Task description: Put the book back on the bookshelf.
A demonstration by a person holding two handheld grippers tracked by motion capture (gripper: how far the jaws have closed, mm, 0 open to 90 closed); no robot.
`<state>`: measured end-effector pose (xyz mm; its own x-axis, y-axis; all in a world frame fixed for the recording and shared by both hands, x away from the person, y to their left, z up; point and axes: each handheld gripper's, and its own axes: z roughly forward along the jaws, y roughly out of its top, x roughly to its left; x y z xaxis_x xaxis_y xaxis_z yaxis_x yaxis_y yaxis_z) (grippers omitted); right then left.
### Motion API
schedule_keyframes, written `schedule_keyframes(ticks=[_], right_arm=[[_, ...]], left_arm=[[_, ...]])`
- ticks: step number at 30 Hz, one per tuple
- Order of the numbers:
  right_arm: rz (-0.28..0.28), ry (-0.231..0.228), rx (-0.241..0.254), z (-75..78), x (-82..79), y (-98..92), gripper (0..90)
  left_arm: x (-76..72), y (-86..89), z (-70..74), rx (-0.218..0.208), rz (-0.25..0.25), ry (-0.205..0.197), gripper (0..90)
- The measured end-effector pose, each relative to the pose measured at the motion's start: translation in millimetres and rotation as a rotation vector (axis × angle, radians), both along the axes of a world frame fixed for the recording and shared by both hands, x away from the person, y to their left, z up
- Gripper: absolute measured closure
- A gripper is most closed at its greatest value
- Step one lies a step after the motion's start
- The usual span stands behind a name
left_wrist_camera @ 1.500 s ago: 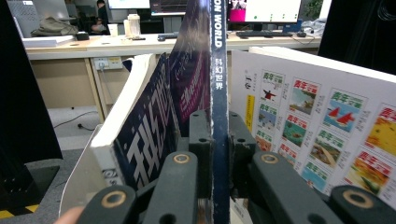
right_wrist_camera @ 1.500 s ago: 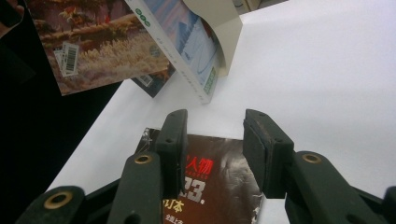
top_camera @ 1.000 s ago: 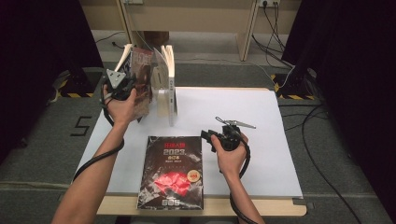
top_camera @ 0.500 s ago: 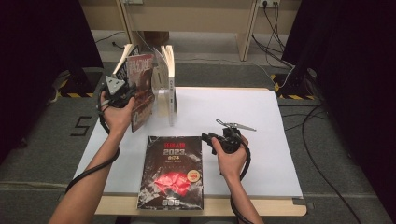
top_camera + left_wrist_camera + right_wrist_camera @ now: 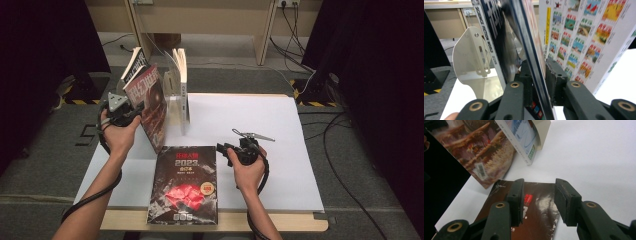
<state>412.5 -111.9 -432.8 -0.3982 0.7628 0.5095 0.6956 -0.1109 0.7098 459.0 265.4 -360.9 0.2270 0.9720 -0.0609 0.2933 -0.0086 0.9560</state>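
We had the left gripper [image 5: 131,106], jaws just easing apart, loosely around the magazine [image 5: 150,102] to lean it by the bookend [image 5: 474,53], while the right gripper [image 5: 231,152] waited open above the book [image 5: 186,182] flat on the table [image 5: 260,130].

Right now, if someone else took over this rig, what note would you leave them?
Left gripper: jaws have just been opening around the edge of the leaning magazine, pads look slightly clear of it.
Right gripper: open, holding nothing, beside the flat magazine.
Done: one magazine stands tilted by the metal bookend, next to other books.
Left: free the left gripper, then probably shelve the flat magazine.
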Motion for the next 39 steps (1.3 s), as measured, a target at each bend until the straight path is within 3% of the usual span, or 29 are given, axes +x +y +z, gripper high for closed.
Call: schedule_keyframes(ticks=[5, 9, 13, 17, 19, 23, 25, 29, 32, 36, 39], right_arm=[[0.001, 0.003, 0.001, -1.3, 0.6, -0.8, 60.1], [-0.001, 0.017, 0.008, -0.3, 0.4, -0.7, 59.6], [0.005, 0.013, 0.002, -1.5, 1.1, -1.3, 59.1], [0.007, 0.027, 0.003, -2.0, 1.7, -1.7, 58.6], [0.006, 0.034, 0.005, -2.0, 1.7, -1.4, 58.6], [0.006, 0.037, 0.005, -1.6, 1.7, -1.6, 58.6], [0.007, 0.038, 0.003, -1.9, 2.0, -1.9, 58.6], [0.013, 0.034, -0.003, -2.8, 2.1, -2.5, 58.6], [0.011, 0.037, -0.003, -3.4, 2.1, -3.0, 58.6], [0.014, 0.032, -0.008, -4.3, 2.0, -2.6, 58.6], [0.013, 0.031, -0.008, -4.4, 2.2, -2.6, 58.6]], left_arm=[[-2.4, 1.2, 9.3, -0.025, -0.011, -0.002, 75.2], [-2.2, 1.7, 9.6, -0.060, -0.025, 0.021, 75.5], [1.8, 1.1, 12.6, -0.085, -0.045, 0.087, 76.1], [8.0, 0.6, 19.8, -0.048, -0.053, 0.166, 79.8], [9.4, 2.4, 22.8, -0.066, -0.072, 0.190, 82.9], [5.8, 0.0, 28.4, -0.020, -0.073, 0.150, 83.3], [4.8, -0.4, 33.6, 0.001, -0.053, 0.110, 83.4], [6.7, 1.9, 42.6, -0.015, -0.018, 0.026, 83.4], [9.7, 0.2, 51.3, 0.026, 0.017, -0.036, 83.4], [15.7, -4.4, 57.0, 0.083, 0.065, -0.090, 83.4], [18.9, -6.2, 59.7, 0.085, 0.089, -0.110, 83.4]])
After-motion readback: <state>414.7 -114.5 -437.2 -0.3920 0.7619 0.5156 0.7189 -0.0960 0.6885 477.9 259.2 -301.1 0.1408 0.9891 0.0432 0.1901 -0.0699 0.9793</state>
